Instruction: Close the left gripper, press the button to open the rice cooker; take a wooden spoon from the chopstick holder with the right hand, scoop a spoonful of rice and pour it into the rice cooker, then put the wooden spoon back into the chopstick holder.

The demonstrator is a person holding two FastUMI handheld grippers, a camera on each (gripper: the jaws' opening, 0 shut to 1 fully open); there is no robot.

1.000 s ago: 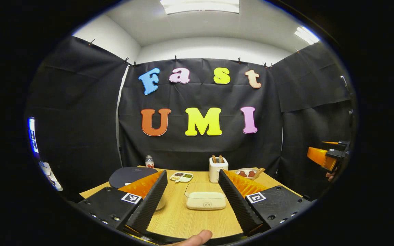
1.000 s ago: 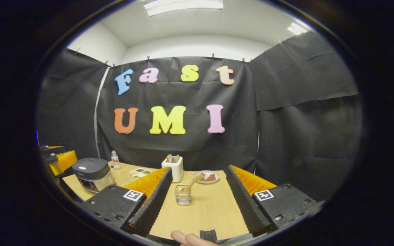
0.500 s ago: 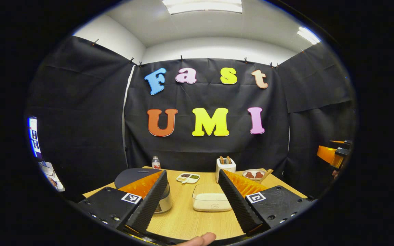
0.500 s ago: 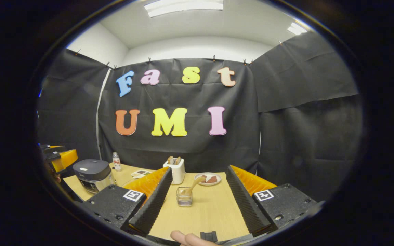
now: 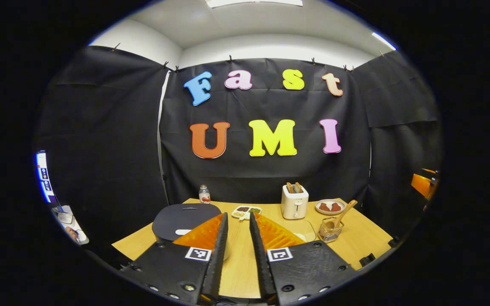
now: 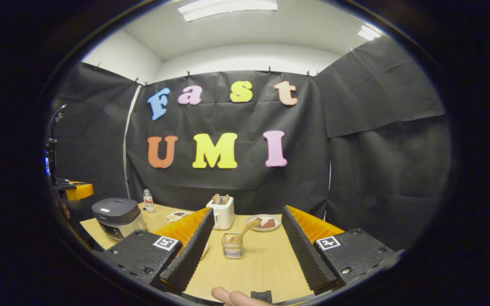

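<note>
The rice cooker [image 5: 185, 214] with its dark lid down stands at the table's left, also seen as the rice cooker [image 6: 115, 214]. A wire chopstick holder [image 6: 232, 246] carries a wooden spoon [image 6: 245, 231] leaning right; the same chopstick holder [image 5: 330, 229] and spoon [image 5: 343, 211] sit at the right. The clear rice container [image 5: 302, 229] is partly hidden behind my finger. My left gripper [image 5: 237, 214] hovers over the table, its jaws a narrow gap apart, holding nothing. My right gripper [image 6: 247, 210] is wide open, short of the holder.
A white toaster [image 6: 223, 210], a plate of food [image 6: 264, 222], a small bottle [image 6: 147, 200] and a divided sauce dish [image 6: 177, 215] line the table's back. The other gripper [image 6: 75, 190] shows at the far left. A person's fingertip [image 6: 232, 295] shows at the bottom.
The left gripper's jaws have drawn from wide open to a narrow gap, and its view has swung left and tipped down. The right gripper has barely moved.
</note>
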